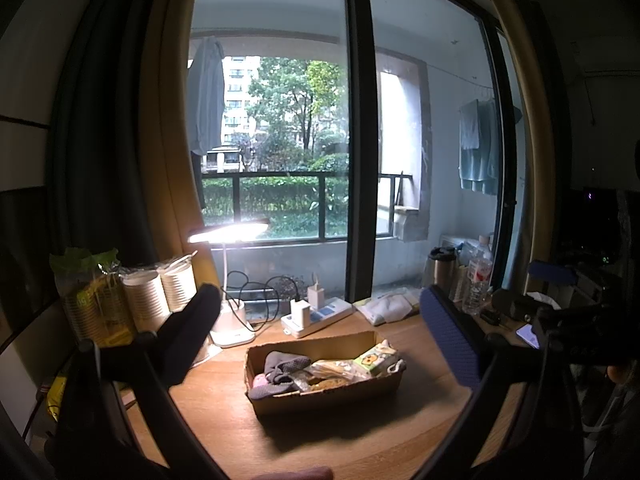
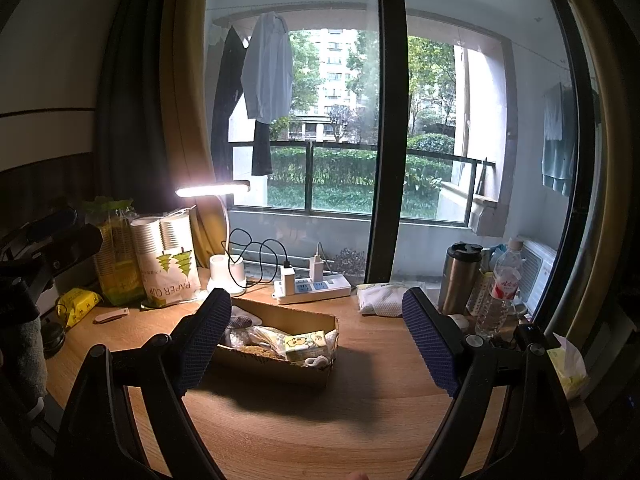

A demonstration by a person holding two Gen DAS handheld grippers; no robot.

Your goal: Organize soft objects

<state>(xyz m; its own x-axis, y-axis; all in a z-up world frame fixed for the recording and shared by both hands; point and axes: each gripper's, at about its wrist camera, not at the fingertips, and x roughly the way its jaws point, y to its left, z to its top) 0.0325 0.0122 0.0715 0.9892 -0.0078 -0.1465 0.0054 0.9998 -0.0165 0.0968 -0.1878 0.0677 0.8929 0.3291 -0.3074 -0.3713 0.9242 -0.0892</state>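
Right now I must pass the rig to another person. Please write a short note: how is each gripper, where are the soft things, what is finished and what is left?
Left gripper: open, empty, held above the desk.
Right gripper: open, empty, also facing the cardboard box.
The box sits mid-desk and holds grey socks, a tissue pack and clear-wrapped items.
A white cloth lies outside the box, near the power strip.
Done: several soft items are boxed.
Left: probably the white cloth; nothing is in hand.

Bare desk [image 2: 320, 432] lies before the cardboard box [image 2: 280, 366]; lamp [image 2: 224, 268] and power strip [image 2: 316, 292] crowd behind.
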